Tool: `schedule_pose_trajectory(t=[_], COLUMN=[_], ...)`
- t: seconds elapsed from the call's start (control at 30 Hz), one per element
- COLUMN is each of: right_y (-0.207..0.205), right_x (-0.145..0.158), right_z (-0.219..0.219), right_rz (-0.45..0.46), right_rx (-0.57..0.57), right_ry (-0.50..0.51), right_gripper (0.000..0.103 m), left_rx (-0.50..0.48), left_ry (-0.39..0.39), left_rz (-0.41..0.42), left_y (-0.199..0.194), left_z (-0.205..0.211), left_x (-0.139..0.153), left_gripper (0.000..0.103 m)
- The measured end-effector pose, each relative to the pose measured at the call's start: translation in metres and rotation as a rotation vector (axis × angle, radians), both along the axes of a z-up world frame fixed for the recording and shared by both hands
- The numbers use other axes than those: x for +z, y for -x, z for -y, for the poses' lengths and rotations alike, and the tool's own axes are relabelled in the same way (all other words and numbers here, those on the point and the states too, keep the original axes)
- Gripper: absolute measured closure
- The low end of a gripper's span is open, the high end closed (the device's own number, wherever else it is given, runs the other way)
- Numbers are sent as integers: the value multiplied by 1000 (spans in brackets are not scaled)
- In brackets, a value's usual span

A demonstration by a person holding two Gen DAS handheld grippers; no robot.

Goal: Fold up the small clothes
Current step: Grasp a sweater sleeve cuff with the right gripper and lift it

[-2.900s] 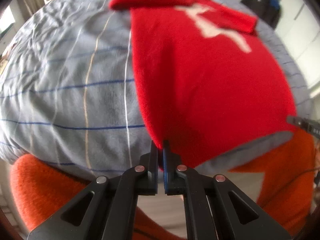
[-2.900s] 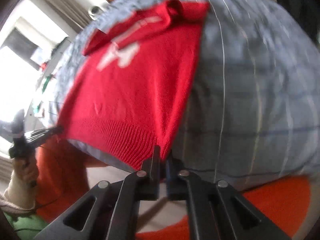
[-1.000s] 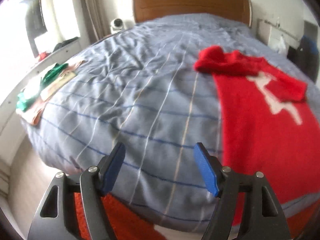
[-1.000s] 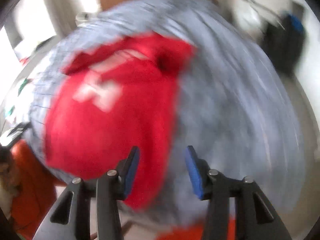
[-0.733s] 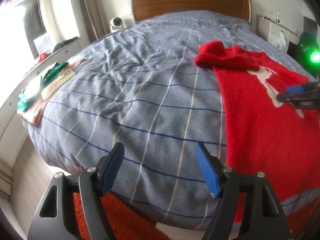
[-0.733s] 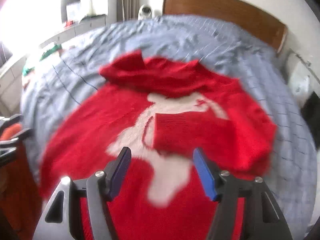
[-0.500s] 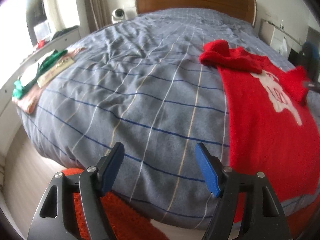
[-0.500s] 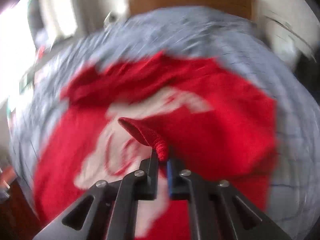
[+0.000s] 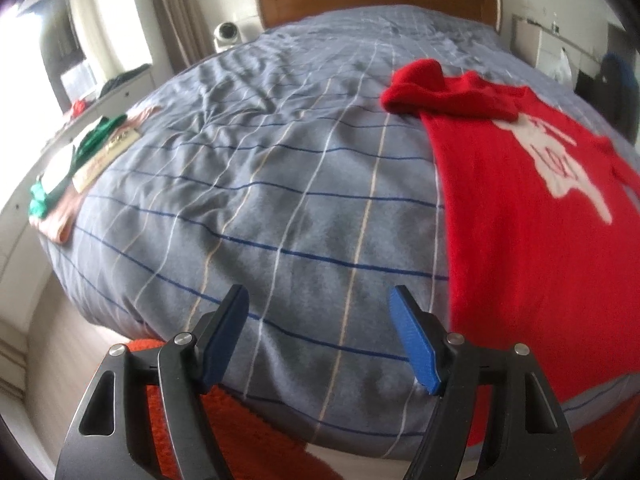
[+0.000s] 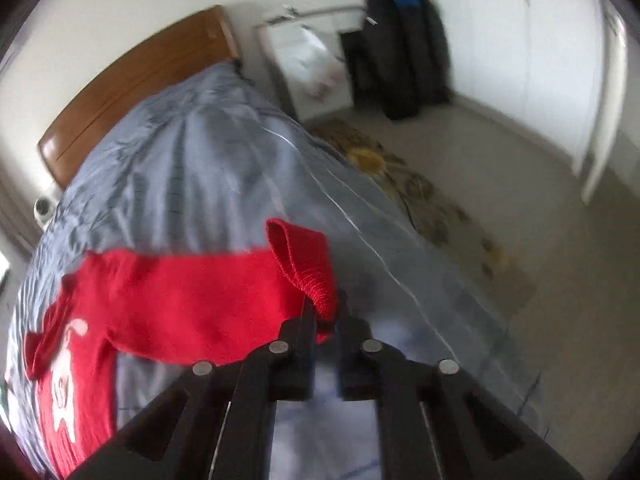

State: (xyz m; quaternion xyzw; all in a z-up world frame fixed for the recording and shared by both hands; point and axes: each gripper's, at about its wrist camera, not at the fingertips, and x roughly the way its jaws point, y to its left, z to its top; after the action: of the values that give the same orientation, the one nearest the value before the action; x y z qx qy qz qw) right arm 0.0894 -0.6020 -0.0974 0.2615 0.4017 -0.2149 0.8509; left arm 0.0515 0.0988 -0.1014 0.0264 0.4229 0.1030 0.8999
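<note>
A small red sweater [image 9: 520,208] with a white figure on its front lies on the right half of the grey checked bed [image 9: 280,168]. Its left sleeve is bunched near the collar [image 9: 416,84]. My left gripper [image 9: 320,332] is open and empty, near the foot edge of the bed, left of the sweater. My right gripper [image 10: 326,312] is shut on the ribbed cuff [image 10: 308,264] of the sweater's right sleeve [image 10: 192,304], which stretches out sideways from the body toward the bed's right edge.
A folded pile of green and pink clothes [image 9: 76,164] lies at the bed's left edge. An orange rug [image 9: 256,432] lies below the foot of the bed. A dark backpack [image 10: 400,44] and a nightstand [image 10: 308,68] stand by the right wall, with a patterned rug [image 10: 420,196] beside the bed.
Both grippers let go of the sweater's hem and opened. The right gripper then closed on the right sleeve cuff and pulled it out to the right. The left gripper stayed open near the foot.
</note>
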Motion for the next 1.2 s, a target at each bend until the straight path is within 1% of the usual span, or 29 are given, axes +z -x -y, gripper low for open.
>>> schedule_pose_trajectory(t=[0.1, 0.23, 0.3, 0.37, 0.4, 0.43, 0.47, 0.53, 0.63, 0.67, 0.7, 0.73, 0.8, 0.87, 0.97, 1.0, 1.2], right_y=[11, 23, 29, 33, 35, 37, 38, 37, 36, 35, 34, 34, 34, 35, 38, 39, 49], right_x=[-18, -31, -38, -35, -34, -33, -33, -32, -34, -36, -37, -39, -44, -47, -49, -49, -40], right_z=[10, 22, 19, 18, 18, 19, 19, 19, 24, 25, 27, 28, 27, 26, 26, 26, 19], right_rz=[29, 64, 67, 87, 106, 127, 143, 180, 210, 216, 206, 182, 151, 142, 154, 156, 159], right_rx=[-65, -122, -119, -107, -103, -99, -97, -95, -109, -118, -138, -156, -175, -176, -175, -172, -147], right_ry=[-76, -193, -232, -248, -261, -281, -296, -328, -366, -380, -376, -363, -350, -339, -340, -332, -275], right_gripper=[97, 97, 97, 95, 88, 84, 82, 73, 73, 75, 89, 99, 100, 100, 100, 102, 100], left_rx=[-3, 9, 14, 15, 14, 12, 10, 7, 5, 6, 7, 7, 8, 8, 8, 8, 17], left_ry=[-18, -2, 9, 18, 20, 20, 20, 15, 6, 3, 0, -4, -5, -4, -1, 2, 30], left_rz=[-2, -10, -17, -22, -23, -24, -24, -24, -26, -26, -27, -28, -29, -29, -27, -27, -33], left_y=[2, 1, 1, 0, -1, -1, -1, -1, -1, -1, -1, -1, 0, 0, 0, 0, -1], left_z=[2, -1, -4, -5, -5, -5, -4, -3, -2, -1, -1, -1, -1, -1, -1, -1, -5], left_x=[0, -2, -3, -3, -3, -3, -3, -3, -4, -4, -4, -4, -4, -4, -4, -4, -4], left_gripper=[28, 28, 28, 28, 28, 28, 28, 28, 28, 28, 28, 28, 28, 28, 28, 28, 28])
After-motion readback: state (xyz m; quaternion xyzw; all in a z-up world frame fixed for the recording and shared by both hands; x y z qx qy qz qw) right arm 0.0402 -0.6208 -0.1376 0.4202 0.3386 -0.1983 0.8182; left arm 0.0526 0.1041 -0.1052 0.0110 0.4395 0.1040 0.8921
